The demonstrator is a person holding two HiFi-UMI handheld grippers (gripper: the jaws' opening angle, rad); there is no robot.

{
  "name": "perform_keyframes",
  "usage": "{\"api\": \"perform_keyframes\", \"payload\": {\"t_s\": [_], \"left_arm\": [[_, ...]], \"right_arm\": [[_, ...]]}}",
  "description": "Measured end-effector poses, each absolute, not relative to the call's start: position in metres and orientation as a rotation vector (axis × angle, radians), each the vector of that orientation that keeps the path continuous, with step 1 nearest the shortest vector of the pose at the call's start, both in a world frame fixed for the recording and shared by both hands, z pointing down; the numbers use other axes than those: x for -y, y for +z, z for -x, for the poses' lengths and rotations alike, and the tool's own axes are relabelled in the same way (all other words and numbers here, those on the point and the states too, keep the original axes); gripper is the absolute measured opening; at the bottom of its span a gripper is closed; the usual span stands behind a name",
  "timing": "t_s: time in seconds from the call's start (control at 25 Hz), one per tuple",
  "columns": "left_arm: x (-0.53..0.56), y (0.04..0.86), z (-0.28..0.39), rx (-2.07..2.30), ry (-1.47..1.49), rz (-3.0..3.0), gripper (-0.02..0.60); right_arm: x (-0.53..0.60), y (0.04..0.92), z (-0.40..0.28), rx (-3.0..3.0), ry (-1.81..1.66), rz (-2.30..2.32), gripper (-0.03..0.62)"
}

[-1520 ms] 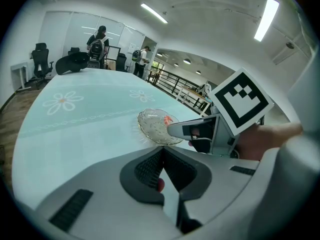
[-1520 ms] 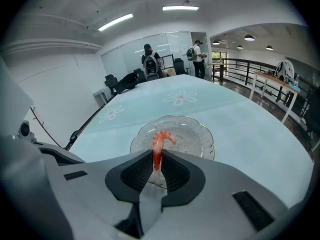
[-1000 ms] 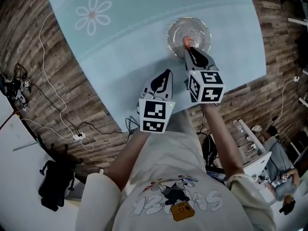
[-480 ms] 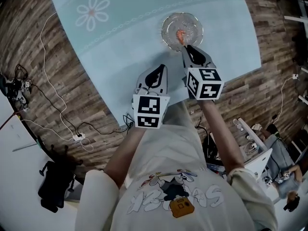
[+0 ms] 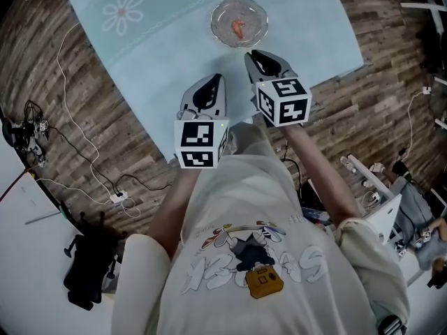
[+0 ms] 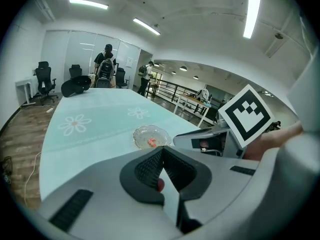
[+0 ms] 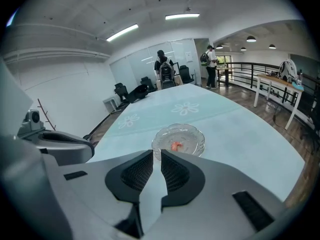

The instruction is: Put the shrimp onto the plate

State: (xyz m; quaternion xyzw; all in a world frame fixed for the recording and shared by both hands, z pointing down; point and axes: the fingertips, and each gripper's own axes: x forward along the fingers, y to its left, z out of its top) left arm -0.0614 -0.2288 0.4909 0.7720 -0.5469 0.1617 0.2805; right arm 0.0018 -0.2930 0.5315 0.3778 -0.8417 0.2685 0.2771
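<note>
A small orange shrimp [image 5: 238,27] lies in the clear glass plate [image 5: 221,11] on the light blue tablecloth. In the right gripper view the shrimp [image 7: 175,145] rests in the plate [image 7: 164,137] just beyond my right gripper [image 7: 156,154]. Its jaws stand a narrow gap apart with nothing between them. In the head view my right gripper [image 5: 253,53] sits just short of the plate. My left gripper [image 5: 215,79] hangs further back at the table's near edge, jaws touching and empty. The left gripper view shows the plate [image 6: 141,132] and shrimp [image 6: 151,142] ahead.
The cloth carries white flower prints [image 5: 122,11]. Cables and a power strip [image 5: 115,198] lie on the wooden floor at the left. The table's near edge [image 5: 167,128] runs under my grippers. People [image 7: 165,66] and office chairs stand beyond the table's far end.
Both grippers have drawn back toward my body, away from the plate. The right gripper's tip, over the plate with the shrimp a second ago, now sits clear of it; the shrimp stays in the plate.
</note>
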Motion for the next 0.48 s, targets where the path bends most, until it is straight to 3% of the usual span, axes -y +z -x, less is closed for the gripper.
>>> {"api": "perform_keyframes", "payload": {"t_s": [0.48], "left_arm": [[0.197,0.438,0.034,1.461,0.403,-2.16,0.008]], "right_arm": [[0.248,0.478,-0.041,2.317,0.659,-0.958,0.064]]}}
